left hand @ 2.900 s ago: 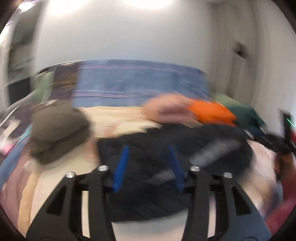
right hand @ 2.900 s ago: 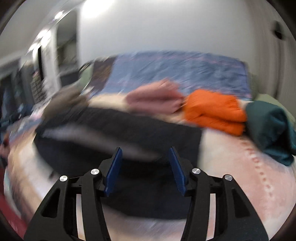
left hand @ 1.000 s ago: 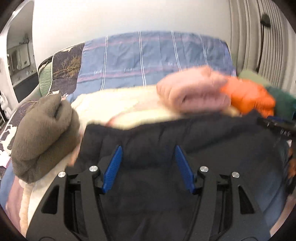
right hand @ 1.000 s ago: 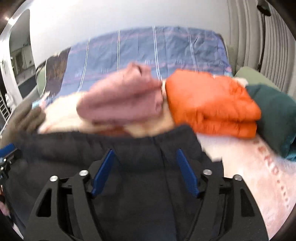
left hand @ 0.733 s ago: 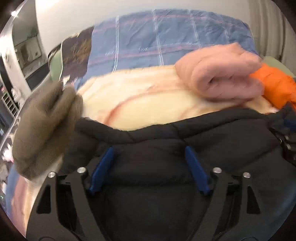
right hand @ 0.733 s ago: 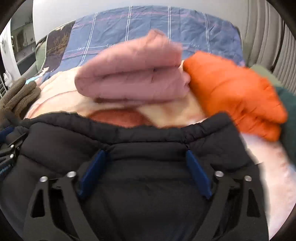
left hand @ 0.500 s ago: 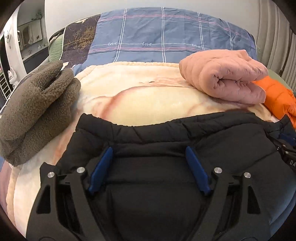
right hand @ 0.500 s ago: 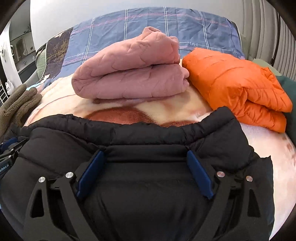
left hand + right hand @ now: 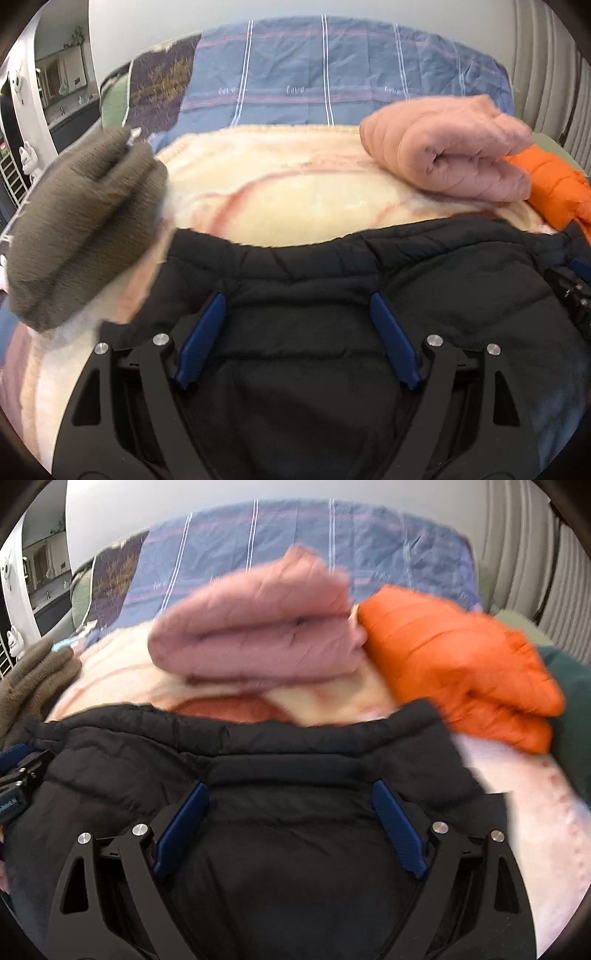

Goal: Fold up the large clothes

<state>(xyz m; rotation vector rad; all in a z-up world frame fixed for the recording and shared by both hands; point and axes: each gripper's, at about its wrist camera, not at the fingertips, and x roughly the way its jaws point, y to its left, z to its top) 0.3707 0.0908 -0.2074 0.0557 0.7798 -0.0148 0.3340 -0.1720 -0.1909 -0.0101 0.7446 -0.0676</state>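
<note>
Where both tongs [image 9: 297,334] [image 9: 290,818] gape released: puffy black quilted jacket [image 9: 424,273], flat on plush cream blanket [image 9: 295,192].

Black jacket [image 9: 424,280] running off the frame's bottom edge; cream blanket [image 9: 295,199] lying partly hidden beneath it. Pink bundle [image 9: 258,635] smearing with blur.

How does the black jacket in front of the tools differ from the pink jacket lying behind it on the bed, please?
The black jacket lies spread wide and flat across the blanket, while the pink jacket is folded into a compact bundle. The black jacket sits right under both tools, between their fingers; the pink jacket rests farther back, beside the orange jacket. The black one is dark, the pink one pale. Both are quilted, puffy jackets lying on the same blanket.
</note>
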